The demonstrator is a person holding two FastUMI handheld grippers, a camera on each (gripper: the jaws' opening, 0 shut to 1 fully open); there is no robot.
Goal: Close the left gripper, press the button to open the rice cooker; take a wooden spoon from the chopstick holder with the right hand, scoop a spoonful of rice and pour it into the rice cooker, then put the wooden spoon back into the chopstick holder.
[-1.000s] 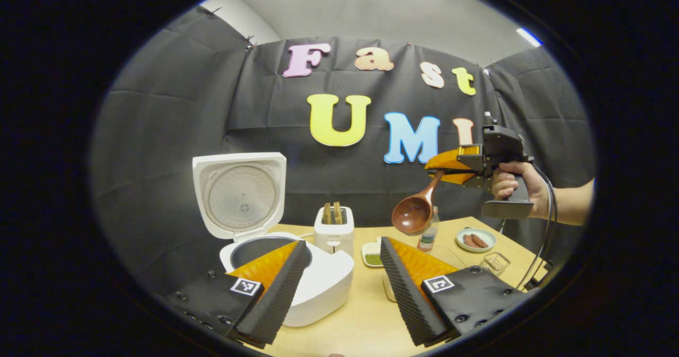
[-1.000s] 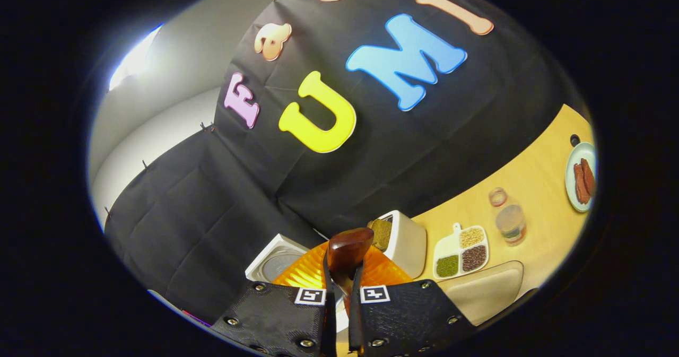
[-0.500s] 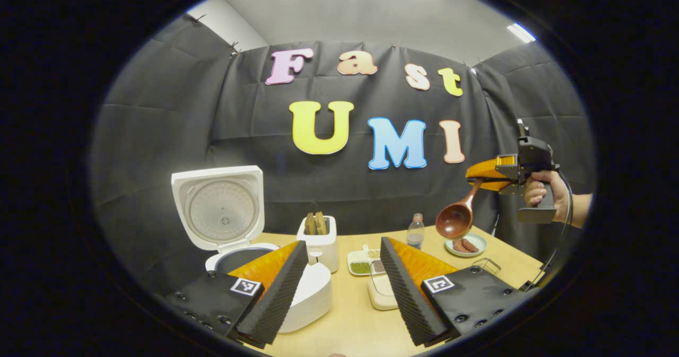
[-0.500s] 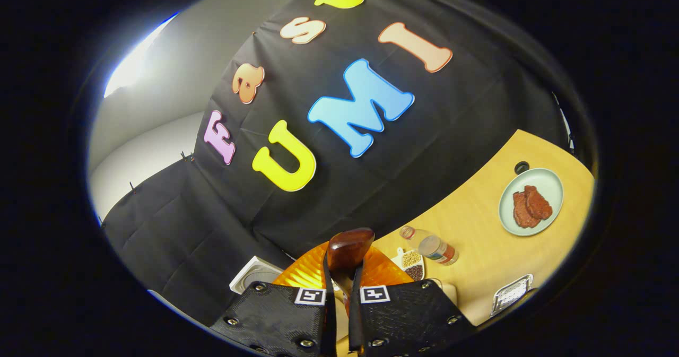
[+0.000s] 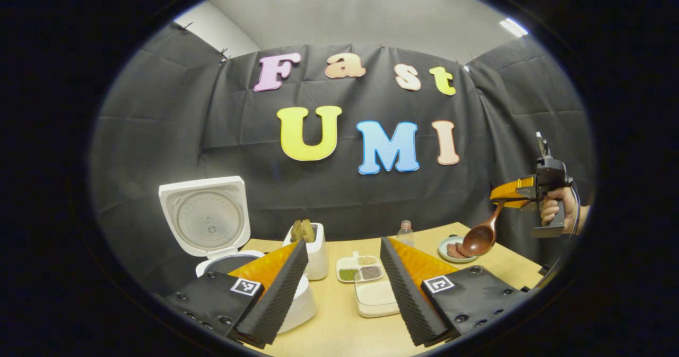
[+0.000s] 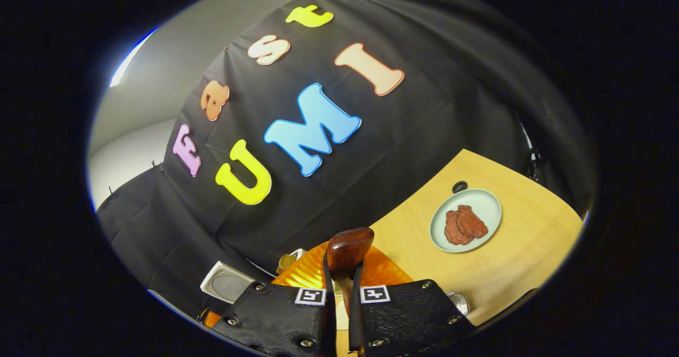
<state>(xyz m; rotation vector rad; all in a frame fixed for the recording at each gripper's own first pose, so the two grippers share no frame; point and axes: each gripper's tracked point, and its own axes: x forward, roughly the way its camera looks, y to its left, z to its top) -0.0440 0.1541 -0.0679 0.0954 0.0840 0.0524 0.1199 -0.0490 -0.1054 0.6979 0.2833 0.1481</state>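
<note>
Spoon (image 5: 480, 236) is clamped by its handle in the right gripper (image 6: 339, 293), bowl hanging down, held in the air above the plate (image 5: 451, 244) at the right end of the surface (image 5: 339, 330). In the right gripper view the fingers are pressed on the handle, and the plate (image 6: 490, 203) lies below. Left gripper (image 5: 339, 288) fingers are apart, holding nothing. Cooker (image 5: 212, 251) stands at the left with its lid up, so the button step is judged done. The spoon bowl looks empty; whether rice has been poured cannot be told. The holder cannot be made out. If rice is still pending, the spoon is to be dipped into the rice dish; otherwise it is returned to the holder handle-up.
</note>
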